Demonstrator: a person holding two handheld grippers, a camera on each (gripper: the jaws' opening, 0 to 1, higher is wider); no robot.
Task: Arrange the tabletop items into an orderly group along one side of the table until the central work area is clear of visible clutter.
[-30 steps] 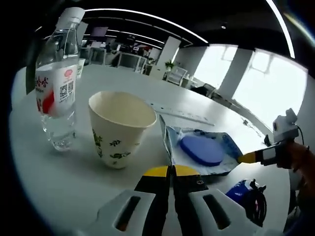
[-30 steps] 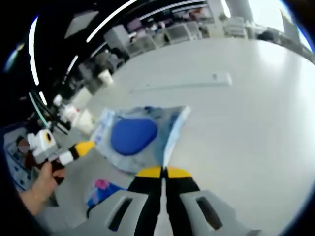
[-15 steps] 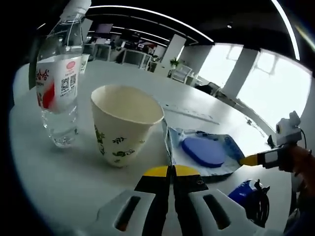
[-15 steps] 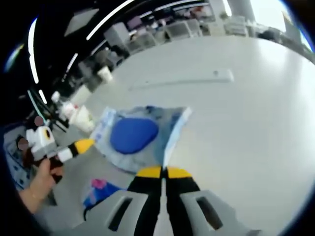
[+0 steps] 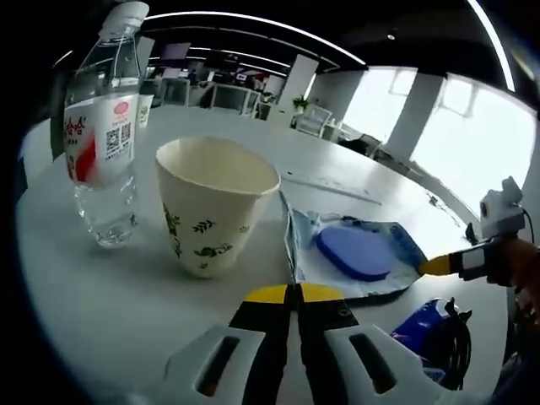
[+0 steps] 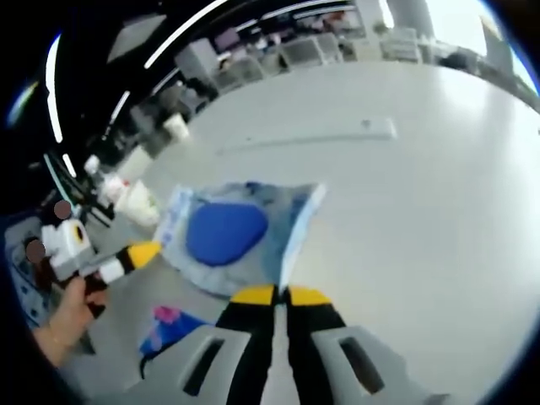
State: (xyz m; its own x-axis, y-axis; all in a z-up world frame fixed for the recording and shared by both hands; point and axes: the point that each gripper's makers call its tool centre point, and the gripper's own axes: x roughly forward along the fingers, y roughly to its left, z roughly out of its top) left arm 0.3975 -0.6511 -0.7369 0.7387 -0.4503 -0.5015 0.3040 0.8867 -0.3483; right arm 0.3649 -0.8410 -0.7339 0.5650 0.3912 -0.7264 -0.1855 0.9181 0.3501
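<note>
Clearly the tidying is not finished: both grippers (image 5: 294,293) (image 6: 272,296) are clenched on nothing, while bottle (image 5: 101,135), cup (image 5: 214,202) and pouch (image 5: 354,253) lie mid-table (image 5: 101,278).

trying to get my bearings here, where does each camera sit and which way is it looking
Left gripper view: rides the left claw, jaws together, facing the paper cup and water bottle; the right claw enters at right.
Right gripper view: rides the right claw, jaws together, facing the blue-pad packet; the left claw and a hand at left.
Shared: the packet and white table.
</note>
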